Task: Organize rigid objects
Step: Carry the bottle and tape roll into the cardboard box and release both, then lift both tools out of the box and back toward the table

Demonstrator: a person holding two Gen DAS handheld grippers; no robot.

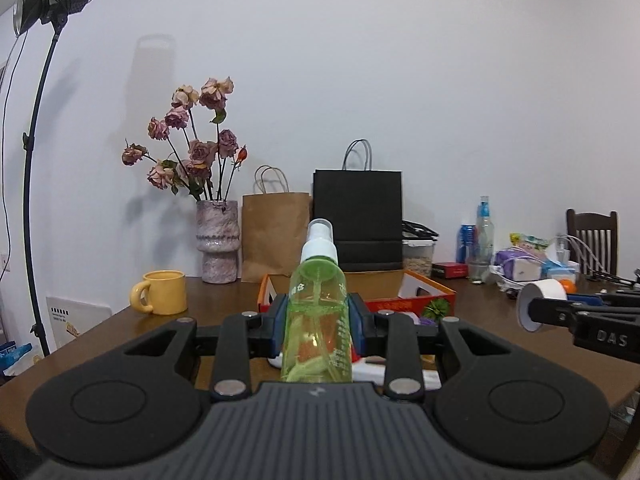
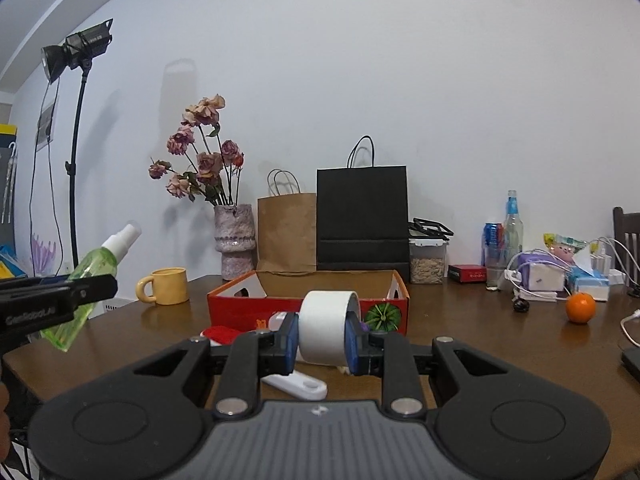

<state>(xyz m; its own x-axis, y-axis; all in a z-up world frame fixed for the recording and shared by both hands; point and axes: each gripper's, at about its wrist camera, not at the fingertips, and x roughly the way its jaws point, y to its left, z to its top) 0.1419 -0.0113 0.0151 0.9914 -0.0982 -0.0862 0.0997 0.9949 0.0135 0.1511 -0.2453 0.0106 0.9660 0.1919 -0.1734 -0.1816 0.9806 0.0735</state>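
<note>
Above the brown surface [image 2: 460, 320], two things are held clear of it, one in each tool. The left tool [image 1: 319, 322] is closed on a green spray bottle [image 1: 318, 312], gripped across the middle of its body with the white nozzle pointing up and away; in the right wrist view the bottle is seen tilted, its base lowest. The right tool [image 2: 322, 338] is closed on a roll of white tape [image 2: 326, 326], pinched on its two flat faces so that the curved band faces the camera.

The bottle is judged light and stiff, but its clear plastic wall is smooth and may slip or flex if squeezed hard; the mid-body hold looks sound, while the nozzle would be a poor place to grip. The tape is judged light and firm, and the flat faces are the safer hold, since the round edge could roll out.

An open red box [image 2: 308, 304] stands just beyond both tools and is taken as the likely place for them. Its floor is hidden by the front wall and by the tools. A white flat item [image 2: 296, 386] on the surface below the right tool is partly covered and cannot be identified. How much liquid is in the bottle cannot be made out.
</note>
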